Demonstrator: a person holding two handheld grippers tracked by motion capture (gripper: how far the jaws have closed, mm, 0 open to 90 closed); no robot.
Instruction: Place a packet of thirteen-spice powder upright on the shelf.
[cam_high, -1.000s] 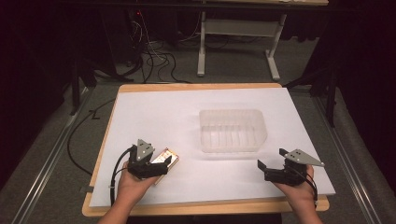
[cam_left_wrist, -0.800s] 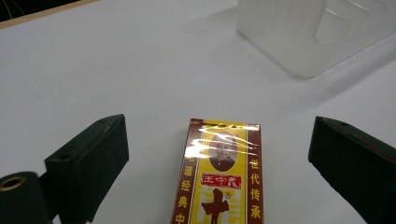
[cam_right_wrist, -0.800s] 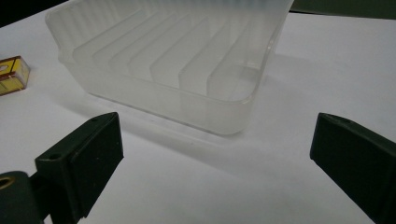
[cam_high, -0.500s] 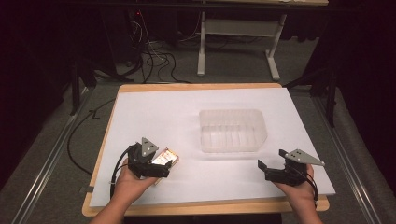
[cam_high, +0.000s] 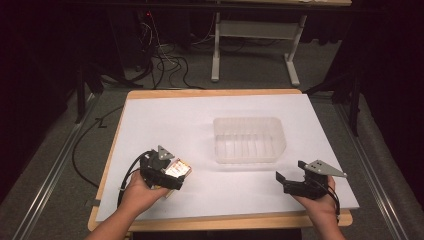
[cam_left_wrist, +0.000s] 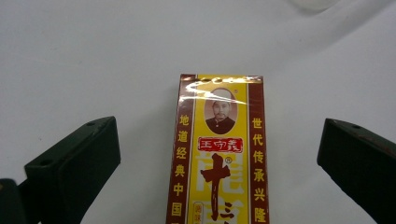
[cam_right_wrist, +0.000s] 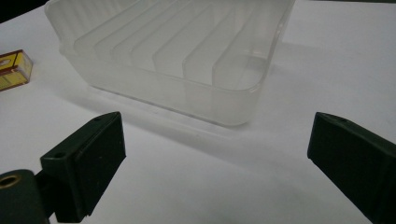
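A narrow yellow and maroon box (cam_left_wrist: 217, 154) with red characters and a printed portrait lies flat on the white table. It sits between the jaws of my left gripper (cam_left_wrist: 219, 136), whose jaws have just been opening and now stand wide, with a gap between each pad and the box. From above, the box (cam_high: 182, 168) pokes out of the left gripper (cam_high: 173, 173) at the front left. My right gripper (cam_high: 286, 183) rests at the front right, open and holding nothing. Its jaws (cam_right_wrist: 215, 140) face a clear ribbed plastic container (cam_right_wrist: 177, 56).
The clear container (cam_high: 248, 140) stands mid-table, right of centre, on the white sheet (cam_high: 165, 125). The sheet covers a wooden board whose front edge (cam_high: 220, 221) runs just ahead of both hands. Cables and a table frame lie on the dark floor beyond.
The left gripper's jaws have spread away from the box, which stays flat on the table. The right hand has not moved.
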